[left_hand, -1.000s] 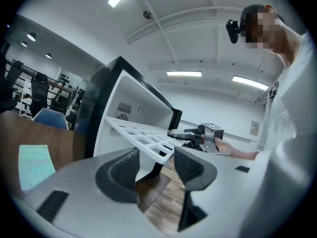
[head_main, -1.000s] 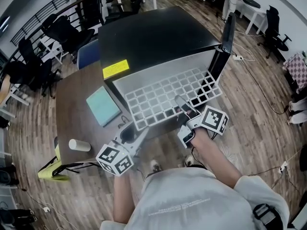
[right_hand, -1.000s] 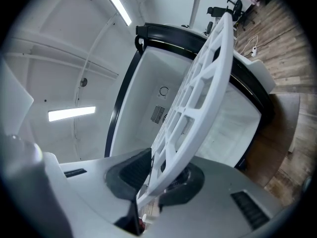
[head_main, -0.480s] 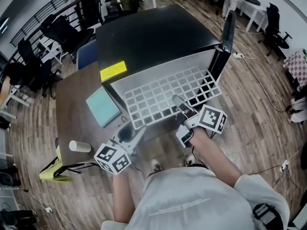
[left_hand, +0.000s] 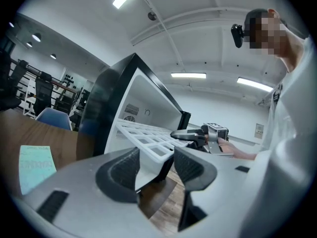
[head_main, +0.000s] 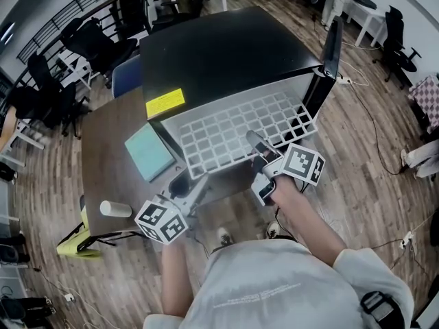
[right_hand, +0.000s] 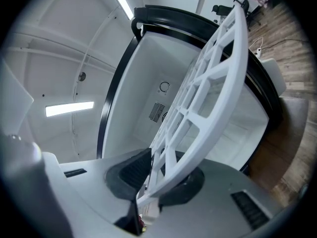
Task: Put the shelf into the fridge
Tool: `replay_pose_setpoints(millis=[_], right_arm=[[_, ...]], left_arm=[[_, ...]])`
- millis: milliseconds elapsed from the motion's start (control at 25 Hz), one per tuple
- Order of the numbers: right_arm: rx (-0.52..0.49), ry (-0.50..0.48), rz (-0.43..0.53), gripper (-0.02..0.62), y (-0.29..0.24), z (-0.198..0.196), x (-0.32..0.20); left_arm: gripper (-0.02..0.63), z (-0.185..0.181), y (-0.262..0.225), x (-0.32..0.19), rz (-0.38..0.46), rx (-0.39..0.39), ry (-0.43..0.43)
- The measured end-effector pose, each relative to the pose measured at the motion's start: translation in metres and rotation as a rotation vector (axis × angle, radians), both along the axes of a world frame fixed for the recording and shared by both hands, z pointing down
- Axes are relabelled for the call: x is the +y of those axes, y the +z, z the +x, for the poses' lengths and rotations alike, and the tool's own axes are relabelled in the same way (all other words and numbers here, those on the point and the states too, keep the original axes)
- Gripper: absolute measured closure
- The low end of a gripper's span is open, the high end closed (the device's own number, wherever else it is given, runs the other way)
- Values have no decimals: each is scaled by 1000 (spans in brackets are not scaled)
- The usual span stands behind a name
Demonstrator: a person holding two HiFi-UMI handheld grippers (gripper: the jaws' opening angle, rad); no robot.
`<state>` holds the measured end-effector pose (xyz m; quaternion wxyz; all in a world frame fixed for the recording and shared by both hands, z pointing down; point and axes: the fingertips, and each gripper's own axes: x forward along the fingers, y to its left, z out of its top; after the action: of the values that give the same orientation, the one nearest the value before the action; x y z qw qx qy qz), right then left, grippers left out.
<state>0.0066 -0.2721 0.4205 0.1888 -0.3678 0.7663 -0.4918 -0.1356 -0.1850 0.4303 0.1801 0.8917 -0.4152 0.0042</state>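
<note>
While your head view shows the shelf (head_main: 233,132) jutting from the fridge (head_main: 226,53) mouth toward you, push straight ahead. Left gripper view: your left gripper (left_hand: 156,165) pinches its near-left corner. Right gripper view: your right gripper (right_hand: 158,175) clamps the near rim.

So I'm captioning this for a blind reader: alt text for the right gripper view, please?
A white grid shelf, clamped at its edge by the right gripper's tongs, reaches toward the open fridge, whose white interior has a black rim.
</note>
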Motion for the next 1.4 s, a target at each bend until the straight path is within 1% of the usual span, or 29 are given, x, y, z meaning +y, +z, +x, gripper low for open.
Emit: replay_pose_setpoints(millis=[400,560,640,760,840,960,1040,1120,1240,1320,1400], right_arm=[[17,-16,-11,532,-4,-4,-11],[7,-20,-7,532,-3,-6,-13],[-5,-29,-1,531,-2,-7,-12],[-12,-55,29,531,-1,-7,-11],[0,-77,58,524,-1,-5,-9],[24,-97,90,501,0,4,-5],[38,-101,100,477,2,12,0],[55,-96,108,477,5,23,5],[63,-90,91,483,8,40,8],[62,-114,81,492,7,41,7],[67,-133,83,494,5,40,5]], left_arm=[[385,-4,-5,-11,-2,26,-38],[388,-5,-4,-11,-9,33,-54],[396,-5,-2,-9,-22,55,-54],[420,-3,2,-8,-52,119,-49],[425,2,5,-6,-63,131,-45],[425,20,10,-2,-81,132,-2],[425,34,12,0,-89,155,22],[426,46,11,-1,-88,176,24],[430,55,6,-9,-75,185,-20],[437,54,5,-16,-65,147,-70],[461,54,6,-20,-65,123,-102]])
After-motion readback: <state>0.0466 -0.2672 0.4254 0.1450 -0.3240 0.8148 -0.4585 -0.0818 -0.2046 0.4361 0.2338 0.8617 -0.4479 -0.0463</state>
